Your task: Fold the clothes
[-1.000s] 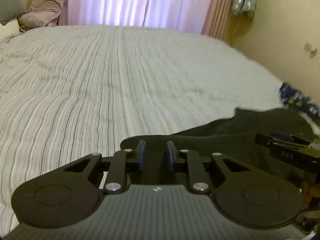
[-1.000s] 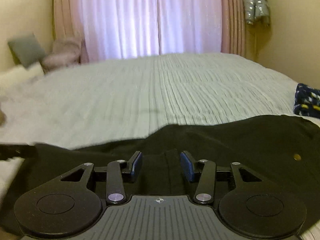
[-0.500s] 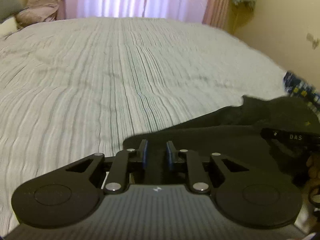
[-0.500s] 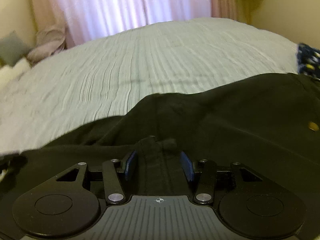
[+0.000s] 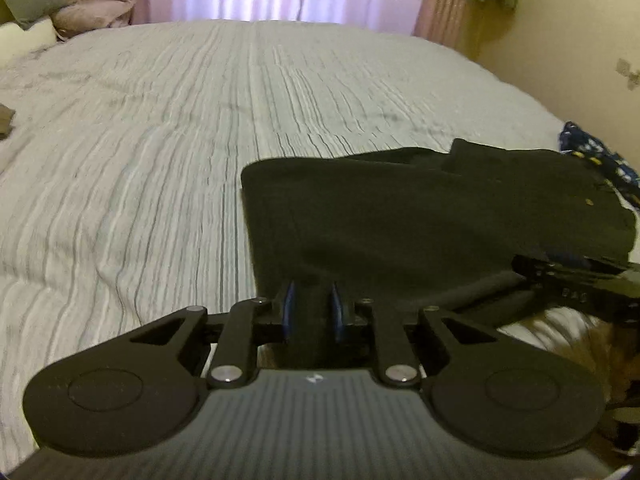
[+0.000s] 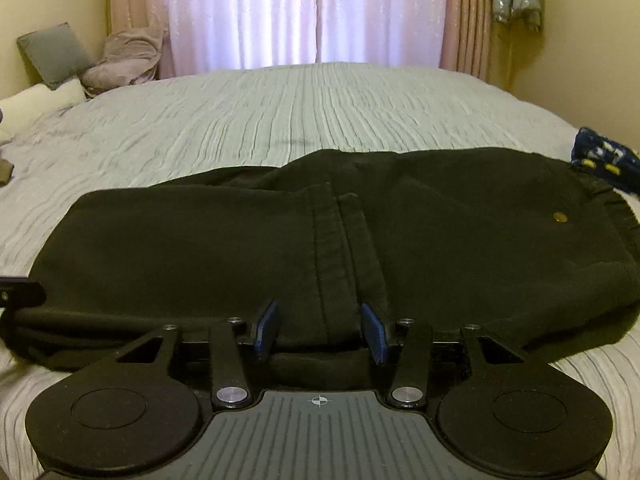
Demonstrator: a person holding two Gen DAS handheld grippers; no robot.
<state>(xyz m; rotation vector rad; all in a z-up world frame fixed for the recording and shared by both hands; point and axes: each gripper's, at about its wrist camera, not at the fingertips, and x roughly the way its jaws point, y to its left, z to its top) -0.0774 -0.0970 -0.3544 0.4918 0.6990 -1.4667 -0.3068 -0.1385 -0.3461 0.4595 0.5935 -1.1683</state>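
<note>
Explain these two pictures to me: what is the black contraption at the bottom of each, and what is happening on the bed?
No robot here: a person holds a hand tool in each hand, and each tool carries a wide-angle camera looking along its two fingers. One picture comes from the left tool, the other from the right. The black two-finger left gripper has a fold of the dark, near-black fabric garment pinched between its blue pads. The black two-finger right gripper has the same garment's seamed edge between its wider-set pads; whether it grips is unclear. The garment lies on the pale striped bedcover, partly folded. A navy patterned cloth lies just beyond it, and cushions sit by the curtained window.
</note>
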